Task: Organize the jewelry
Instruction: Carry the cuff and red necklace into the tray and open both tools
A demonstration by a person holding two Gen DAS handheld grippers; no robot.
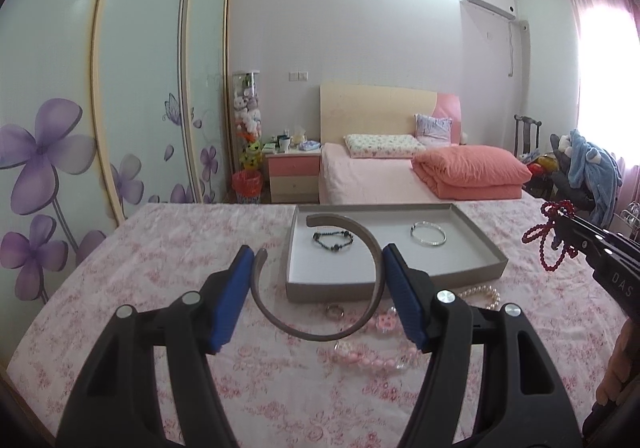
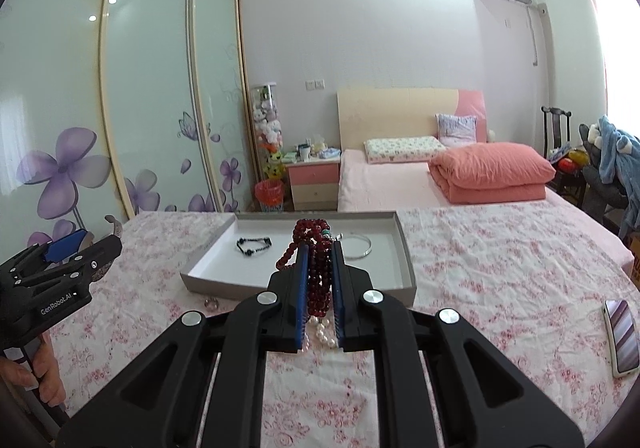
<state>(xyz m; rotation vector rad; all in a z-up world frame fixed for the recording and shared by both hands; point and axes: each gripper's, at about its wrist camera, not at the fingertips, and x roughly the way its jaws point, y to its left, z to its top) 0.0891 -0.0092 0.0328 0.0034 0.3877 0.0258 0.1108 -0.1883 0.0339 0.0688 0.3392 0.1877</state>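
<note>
**Ana:** Cloth first, nearest the cameras: what room is there on the floral tablecloth [image 2: 500,268]?

**Ben:** Bare cloth runs from the right side of the grey tray [image 2: 406,248] to the table's right edge, with only a smartphone [image 2: 622,338] lying near that edge. On the left, the cloth is bare out to the left edge, beside the wardrobe doors [image 1: 140,87].

**Ana:** And the left gripper [image 1: 316,300]?

**Ben:** Its jaws stand wide apart, and a brown open headband [image 1: 320,334] sits between the blue pads [image 1: 232,300], its two sides against them. The band looks lightly held across its width, one end reaching over the tray's front left corner.

**Ana:** What lies under it?

**Ben:** On the cloth in front of the tray: a small ring [image 1: 334,312], a pink bead bracelet [image 1: 372,362] nearer the camera, and a pearl strand [image 1: 482,296] to the right.

**Ana:** The right gripper [image 2: 320,288]?

**Ben:** Closed on a dark red bead necklace [image 2: 316,248], which is bunched between the pads and loops out above and beside them. It hangs over the tray's front edge. From the left wrist view the beads dangle in the air, right of the tray.

**Ana:** Tray contents?

**Ben:** Two pieces, well apart: a black bead bracelet [image 1: 333,240] on the left, a silver bangle [image 1: 428,234] on the right.

**Ana:** Beyond the table?

**Ben:** A bed [image 1: 380,175] with a folded salmon quilt [image 1: 472,171].
</note>
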